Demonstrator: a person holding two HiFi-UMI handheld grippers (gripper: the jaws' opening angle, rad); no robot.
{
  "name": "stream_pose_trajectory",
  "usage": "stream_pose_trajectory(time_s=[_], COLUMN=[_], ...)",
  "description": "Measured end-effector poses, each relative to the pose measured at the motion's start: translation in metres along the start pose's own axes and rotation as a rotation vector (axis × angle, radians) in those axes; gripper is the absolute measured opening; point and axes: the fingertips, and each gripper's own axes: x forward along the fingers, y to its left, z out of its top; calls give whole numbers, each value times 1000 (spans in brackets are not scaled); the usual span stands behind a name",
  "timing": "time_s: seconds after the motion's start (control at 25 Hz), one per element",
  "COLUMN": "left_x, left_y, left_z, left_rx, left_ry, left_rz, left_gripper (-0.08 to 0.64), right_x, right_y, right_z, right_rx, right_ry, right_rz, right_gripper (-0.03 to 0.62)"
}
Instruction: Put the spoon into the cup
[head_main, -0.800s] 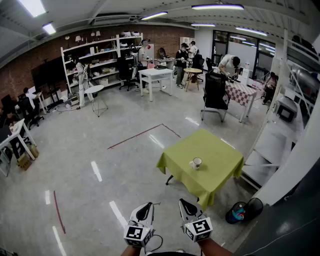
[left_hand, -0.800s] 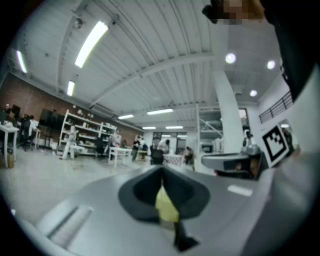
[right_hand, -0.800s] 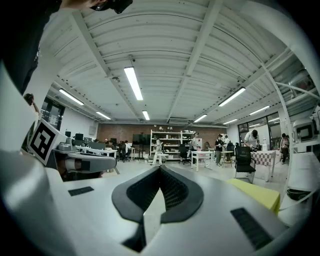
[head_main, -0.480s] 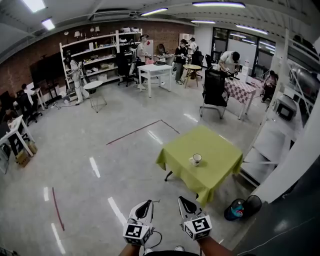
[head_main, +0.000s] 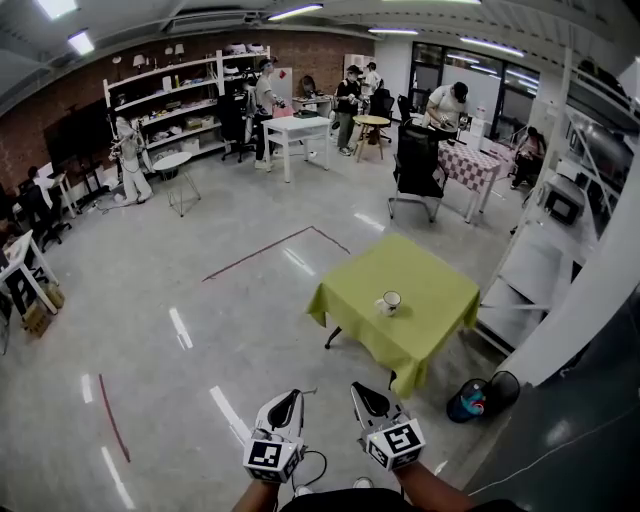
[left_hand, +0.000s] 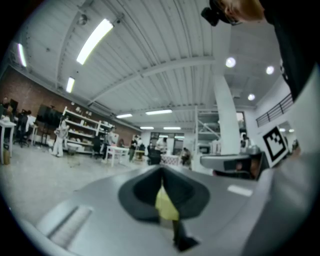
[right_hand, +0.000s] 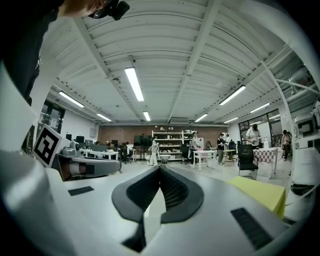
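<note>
**A:** The left gripper (head_main: 285, 404): what was it doing?

**B:** It was held low and level in front of the person, over the bare floor (head_main: 200, 290). Its jaws were pressed together with nothing between them. Only a sliver of yellow-green cloth showed far beyond them.

**A:** And the right gripper (head_main: 367, 398)?

**B:** It was just beside the left one and also level. Its jaws met at the tips and were empty.

**A:** Where was the cup?

**B:** The cup (head_main: 392, 298) stood upright on a table (head_main: 430, 330) draped in yellow-green cloth. It was ahead of both grippers, a little to their right and well apart from them.

**A:** And the spoon?

**B:** I could not make it out. A small pale shape (head_main: 381, 305) lay touching the cup on its left, too small to tell whether it was the spoon. Nothing could be seen standing in the cup.

**A:** So how far along was the task?

**B:** By my reading, it had hardly begun. Neither gripper held anything, and both were far from the table. Reaching the table, picking up the spoon and putting it in the cup were all left to do.
</note>
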Motion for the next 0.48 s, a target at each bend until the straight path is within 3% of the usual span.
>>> stream_pose_trajectory(time_s=[0.48], left_x=[24], left_y=[2], left_z=[5], left_rx=[14], left_ry=[-5], left_rz=[-49], left_gripper=[12], right_x=[4], right_y=[-24], right_z=[-3], right_rx=[11], right_ry=[16], right_rz=[-65], right_gripper=[6])
